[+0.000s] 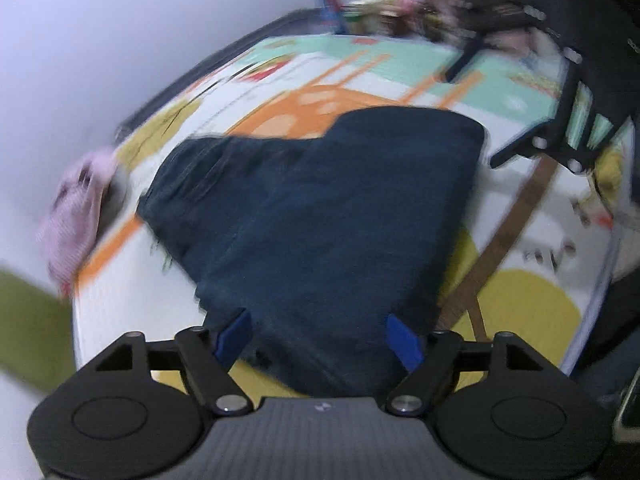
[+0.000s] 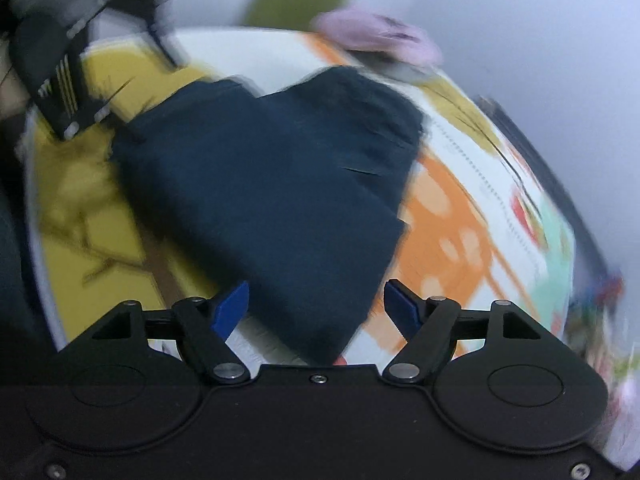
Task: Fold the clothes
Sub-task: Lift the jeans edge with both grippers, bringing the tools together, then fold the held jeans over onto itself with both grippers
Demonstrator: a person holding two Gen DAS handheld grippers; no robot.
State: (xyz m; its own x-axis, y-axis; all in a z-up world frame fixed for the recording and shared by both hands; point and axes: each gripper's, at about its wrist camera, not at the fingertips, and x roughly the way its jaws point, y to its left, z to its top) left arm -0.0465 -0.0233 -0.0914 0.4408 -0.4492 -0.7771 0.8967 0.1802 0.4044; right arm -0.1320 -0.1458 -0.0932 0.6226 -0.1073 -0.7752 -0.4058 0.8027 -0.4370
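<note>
Both views blur. The dark blue garment lies folded on the patterned mat. The left gripper gapes wide, gripping nothing; the right gripper likewise. Only the left view shows toys beyond the mat; both catch a pink cloth.

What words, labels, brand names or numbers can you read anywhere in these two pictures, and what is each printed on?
None can be read.
Patterned mat: shapes and dotted lines only, blurred, no legible lettering.
Dark blue garment: no label or print visible.
Colourful items at the mat's far edge: too blurred to read.
</note>
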